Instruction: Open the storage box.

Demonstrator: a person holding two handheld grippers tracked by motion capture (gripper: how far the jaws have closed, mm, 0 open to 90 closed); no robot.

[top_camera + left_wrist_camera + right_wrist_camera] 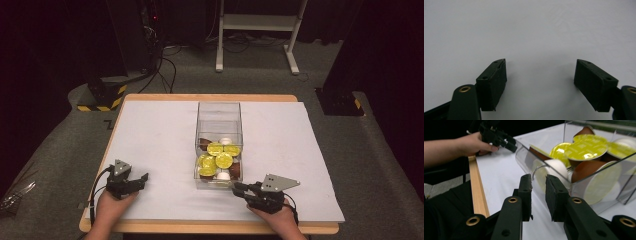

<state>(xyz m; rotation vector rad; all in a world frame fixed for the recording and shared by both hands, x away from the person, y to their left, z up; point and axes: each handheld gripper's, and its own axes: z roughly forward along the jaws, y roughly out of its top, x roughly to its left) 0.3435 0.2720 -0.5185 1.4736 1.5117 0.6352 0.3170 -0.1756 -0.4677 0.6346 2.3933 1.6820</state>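
A clear plastic box (218,106) stands in the middle of the white sheet (155,130), holding several coffee capsules (220,157) with yellow, white and brown faces. My right gripper (238,188) lies low at the box's near right corner. In the right gripper view its jaws (539,182) stand a little apart with nothing between them, just short of the box wall (524,155), and the capsules (586,146) show through it. My left gripper (143,178) rests near the front left. Its jaws (540,72) are wide open over bare sheet. It also appears as the far left gripper (507,141).
The wooden table edge (210,228) runs along the front and the wooden table edge (477,192) lies left of my right jaws. A white metal stand (257,22) is on the floor behind the table. A yellow-and-black base (102,97) sits back left, with cables near it.
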